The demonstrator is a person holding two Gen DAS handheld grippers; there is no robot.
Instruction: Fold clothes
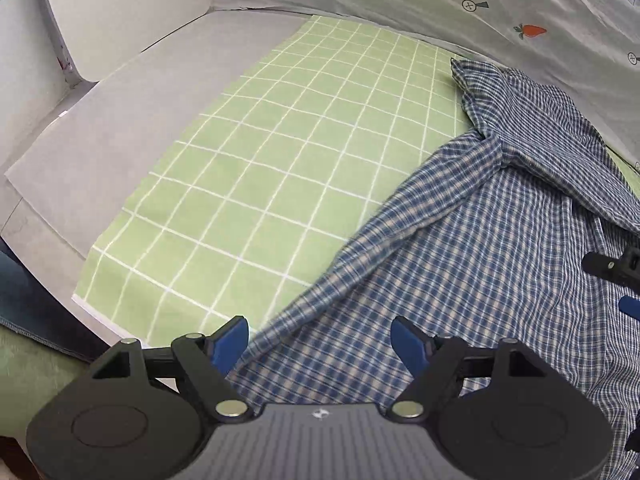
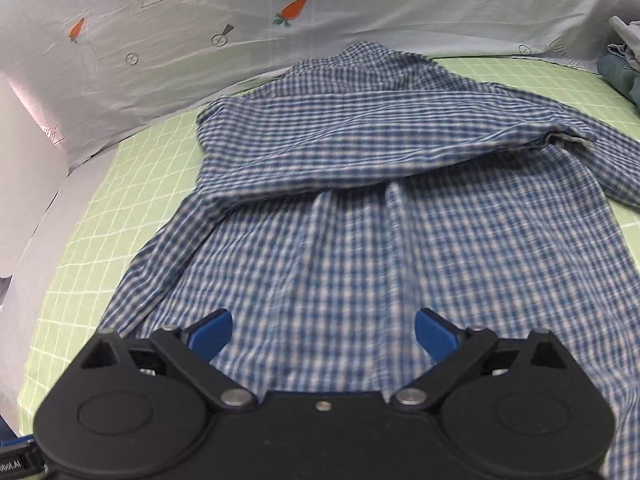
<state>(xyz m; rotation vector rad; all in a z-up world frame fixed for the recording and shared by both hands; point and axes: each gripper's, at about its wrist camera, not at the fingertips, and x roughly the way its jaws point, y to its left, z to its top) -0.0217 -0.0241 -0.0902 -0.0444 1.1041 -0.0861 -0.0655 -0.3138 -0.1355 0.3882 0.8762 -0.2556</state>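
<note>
A blue and white checked shirt [image 2: 360, 216] lies spread on a green grid cloth [image 2: 80, 248], one sleeve folded across its upper part. In the left wrist view the shirt [image 1: 480, 272] fills the right side, its long left edge running diagonally over the green cloth [image 1: 260, 168]. My left gripper [image 1: 320, 338] is open and empty, just above the shirt's near left edge. My right gripper [image 2: 324, 330] is open and empty over the shirt's lower middle. Part of the right gripper [image 1: 616, 276] shows at the right edge of the left wrist view.
A pale sheet with carrot prints [image 2: 200, 32] hangs behind the table. A grey mat [image 1: 120, 120] lies under the green cloth on the left, with white boards [image 1: 120, 8] behind. A pile of other clothes [image 2: 624, 64] sits at the far right.
</note>
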